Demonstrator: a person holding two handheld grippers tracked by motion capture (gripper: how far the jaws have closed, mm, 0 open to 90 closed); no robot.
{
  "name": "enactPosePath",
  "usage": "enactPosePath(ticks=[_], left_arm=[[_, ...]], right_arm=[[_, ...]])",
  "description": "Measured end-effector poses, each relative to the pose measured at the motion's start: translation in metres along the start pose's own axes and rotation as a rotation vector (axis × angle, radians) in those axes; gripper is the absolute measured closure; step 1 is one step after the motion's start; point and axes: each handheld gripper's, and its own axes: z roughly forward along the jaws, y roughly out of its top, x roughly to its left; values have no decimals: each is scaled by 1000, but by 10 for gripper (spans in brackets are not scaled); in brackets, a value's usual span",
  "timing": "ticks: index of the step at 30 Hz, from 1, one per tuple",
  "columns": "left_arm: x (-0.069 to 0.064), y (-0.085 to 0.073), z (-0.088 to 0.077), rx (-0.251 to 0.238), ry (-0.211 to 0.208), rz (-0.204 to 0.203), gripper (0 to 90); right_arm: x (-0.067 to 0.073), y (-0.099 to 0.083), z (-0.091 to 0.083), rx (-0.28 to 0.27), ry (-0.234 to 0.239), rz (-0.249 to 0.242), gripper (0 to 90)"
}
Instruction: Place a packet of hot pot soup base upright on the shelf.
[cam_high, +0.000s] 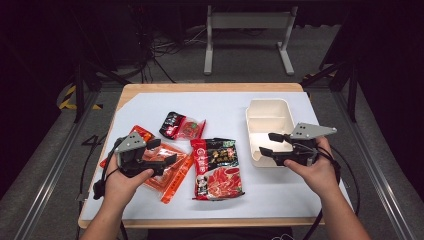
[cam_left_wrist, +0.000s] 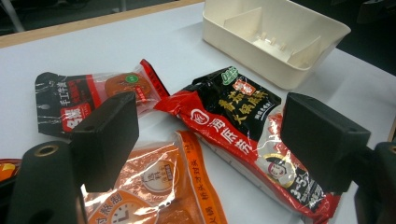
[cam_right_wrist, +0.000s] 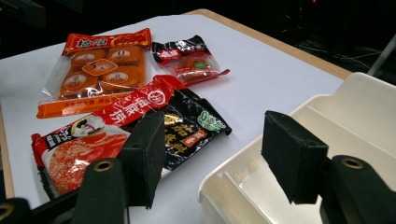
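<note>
- Left gripper (cam_high: 162, 151): jaws wide, nothing between them, hovering over the orange packet (cam_high: 167, 172) on the tabletop (cam_high: 225, 107).
- Right gripper (cam_high: 267, 144): jaws wide, empty, at the near-left rim of the cream tray (cam_high: 267, 112).
- Red-black pouch (cam_high: 217, 167) lies between them.

White-topped table (cam_high: 150, 200): orange packet (cam_high: 172, 172), small dark packet (cam_high: 181, 125), large red-black packet (cam_high: 217, 167), cream tray (cam_high: 252, 135).

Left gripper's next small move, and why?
Probably lower the left gripper onto the orange packet and close. Its jaws stand open just above that packet with nothing between them, and the cream bin sits empty beside the right gripper.
</note>
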Motion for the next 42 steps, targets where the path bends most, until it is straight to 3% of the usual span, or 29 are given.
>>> enactPosePath(ticks=[9,13,15,18,20,26,33,38,42], left_arm=[[-7,7,12,-36,48,-11,207],[0,10,25,-29,2,-54,221],[1,14,34,-12,-8,-43,220],[2,21,45,6,11,-8,213],[2,23,51,12,6,-31,212],[8,24,72,60,14,-30,207],[16,24,93,83,12,-68,177],[12,22,96,90,-9,-36,175],[10,20,98,124,18,-10,182]], right_arm=[[4,3,0,-10,-13,23,406],[3,6,-1,-12,-18,21,403],[4,7,-2,-16,-21,15,401],[4,10,-4,-23,-24,11,398],[4,11,-5,-28,-25,10,397],[1,11,-7,-30,-34,19,391],[1,13,-13,-42,-43,21,386],[1,13,-15,-46,-51,24,379],[1,12,-16,-45,-51,24,375]])
